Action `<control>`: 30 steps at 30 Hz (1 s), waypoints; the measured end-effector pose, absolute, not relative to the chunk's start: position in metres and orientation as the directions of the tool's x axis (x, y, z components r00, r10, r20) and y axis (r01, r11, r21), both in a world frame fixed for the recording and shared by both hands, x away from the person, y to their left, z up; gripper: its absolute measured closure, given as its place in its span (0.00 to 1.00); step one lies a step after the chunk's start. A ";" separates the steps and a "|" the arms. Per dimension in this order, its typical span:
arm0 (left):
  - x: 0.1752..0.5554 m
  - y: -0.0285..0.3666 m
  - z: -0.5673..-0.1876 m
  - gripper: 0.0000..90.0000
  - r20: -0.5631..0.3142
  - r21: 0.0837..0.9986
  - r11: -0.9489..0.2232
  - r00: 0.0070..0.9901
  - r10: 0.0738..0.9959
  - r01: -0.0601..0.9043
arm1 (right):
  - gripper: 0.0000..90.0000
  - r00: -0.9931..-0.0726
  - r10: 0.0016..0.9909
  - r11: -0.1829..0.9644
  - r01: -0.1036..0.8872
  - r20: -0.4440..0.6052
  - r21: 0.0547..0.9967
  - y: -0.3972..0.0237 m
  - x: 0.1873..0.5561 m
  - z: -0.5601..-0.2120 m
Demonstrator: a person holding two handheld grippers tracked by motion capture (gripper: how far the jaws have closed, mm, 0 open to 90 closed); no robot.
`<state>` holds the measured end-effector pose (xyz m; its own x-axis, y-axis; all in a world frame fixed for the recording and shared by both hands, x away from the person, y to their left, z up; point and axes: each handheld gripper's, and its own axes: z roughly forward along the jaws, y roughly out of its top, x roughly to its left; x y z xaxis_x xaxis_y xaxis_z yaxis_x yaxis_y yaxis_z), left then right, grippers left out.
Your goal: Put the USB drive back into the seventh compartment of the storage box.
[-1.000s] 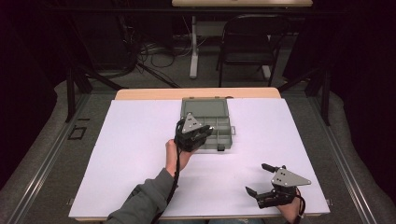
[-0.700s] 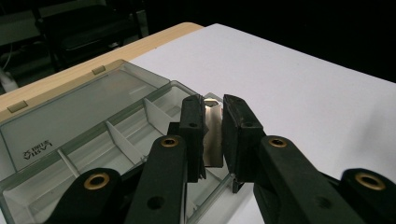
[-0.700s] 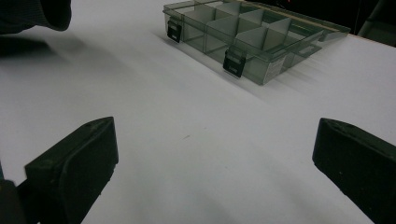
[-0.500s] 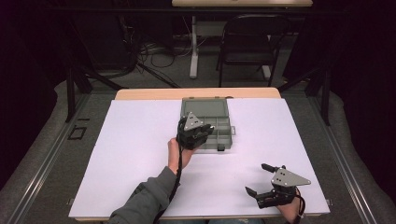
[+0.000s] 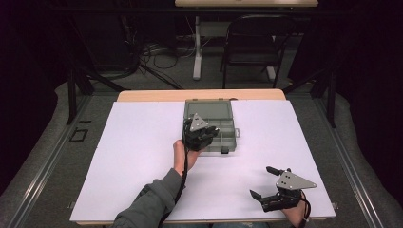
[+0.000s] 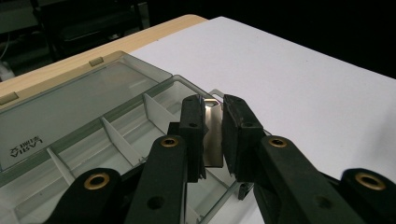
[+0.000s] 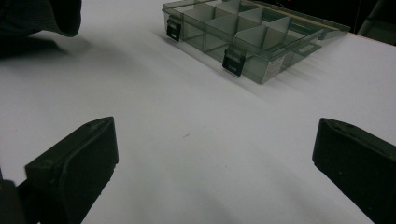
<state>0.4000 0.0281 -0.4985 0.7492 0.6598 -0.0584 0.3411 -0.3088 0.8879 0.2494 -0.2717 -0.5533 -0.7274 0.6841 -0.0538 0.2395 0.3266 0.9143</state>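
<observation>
A clear grey compartment box (image 5: 209, 108) lies open at the table's far middle, its lid flat behind it. My left gripper (image 5: 212, 133) hovers over the box's front compartments. In the left gripper view its jaws (image 6: 214, 140) are shut on a small shiny metal piece (image 6: 213, 135), held upright above a compartment near the box's (image 6: 70, 107) front wall. My right gripper (image 5: 260, 181) rests near the front right of the table, jaws wide apart. In the right gripper view, the right gripper (image 7: 215, 163) is open with nothing in it, and the box (image 7: 261, 70) is farther off.
White paper (image 5: 133, 156) covers the tabletop, with a wooden edge (image 5: 152, 95) at the back. Two black latches (image 7: 232, 60) hang on the box's front wall. A dark sleeve (image 7: 42, 16) shows at the upper left of the right gripper view. A chair (image 5: 256, 47) stands beyond the table.
My left gripper has shifted slightly to the right over the box's front compartments, still holding the metal piece. The right gripper has stayed in place.
</observation>
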 end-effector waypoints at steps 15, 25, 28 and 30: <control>0.405 0.022 -0.507 0.87 -0.069 0.876 -0.312 0.736 0.673 0.368 | 0.00 -0.727 0.684 0.329 0.240 -0.055 0.914 -0.272 0.249 -0.553; 0.410 0.019 -0.512 0.87 -0.072 0.866 -0.318 0.724 0.686 0.387 | 0.00 -0.727 0.684 0.329 0.241 -0.054 0.913 -0.272 0.249 -0.553; 0.411 0.018 -0.513 0.87 -0.074 0.862 -0.319 0.722 0.688 0.393 | 0.00 -0.727 0.684 0.330 0.240 -0.057 0.913 -0.272 0.249 -0.553; 0.411 0.017 -0.514 0.87 -0.072 0.860 -0.324 0.721 0.689 0.395 | 0.00 -0.727 0.684 0.331 0.240 -0.057 0.913 -0.272 0.249 -0.553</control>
<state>0.4110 0.0173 -0.5140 0.7211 0.6891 -0.0717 0.3948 -0.3236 0.8599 0.2491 -0.2721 -0.5529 -0.7269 0.6843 -0.0574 0.2397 0.3311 0.9126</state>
